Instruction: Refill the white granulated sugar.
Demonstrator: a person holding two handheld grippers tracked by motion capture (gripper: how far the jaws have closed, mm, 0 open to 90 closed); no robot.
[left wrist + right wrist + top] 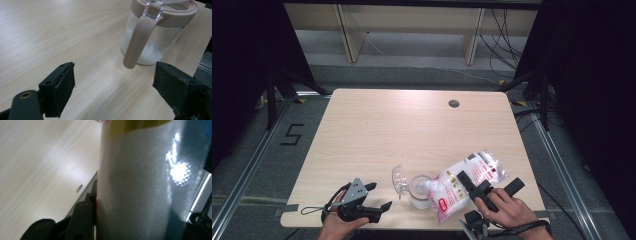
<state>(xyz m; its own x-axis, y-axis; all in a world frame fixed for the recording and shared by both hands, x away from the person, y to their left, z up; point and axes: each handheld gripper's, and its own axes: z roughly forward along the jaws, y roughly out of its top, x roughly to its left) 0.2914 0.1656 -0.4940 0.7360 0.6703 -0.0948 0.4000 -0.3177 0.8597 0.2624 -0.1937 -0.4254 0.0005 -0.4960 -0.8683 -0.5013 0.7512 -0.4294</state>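
Observation:
A clear jar (419,194) with a pink rim stands near the table's front edge with white granules at its bottom. Its clear lid (399,180) is flipped open to the left. A plastic bag (452,194) of white granules with red print lies tilted, its lower end at the jar's mouth. My right gripper (489,181) is shut on the bag's upper part; the bag (140,182) bulges between its jaws. My left gripper (380,196) stands open and holds nothing, left of the jar. Just beyond its jaws (113,82) are the jar (152,37) and its pink latch (137,42).
The light wooden table (412,130) has a round cable hole (454,103) at the back right. Black curtains and metal frame rails stand at both sides. Cables lie on the floor behind the table.

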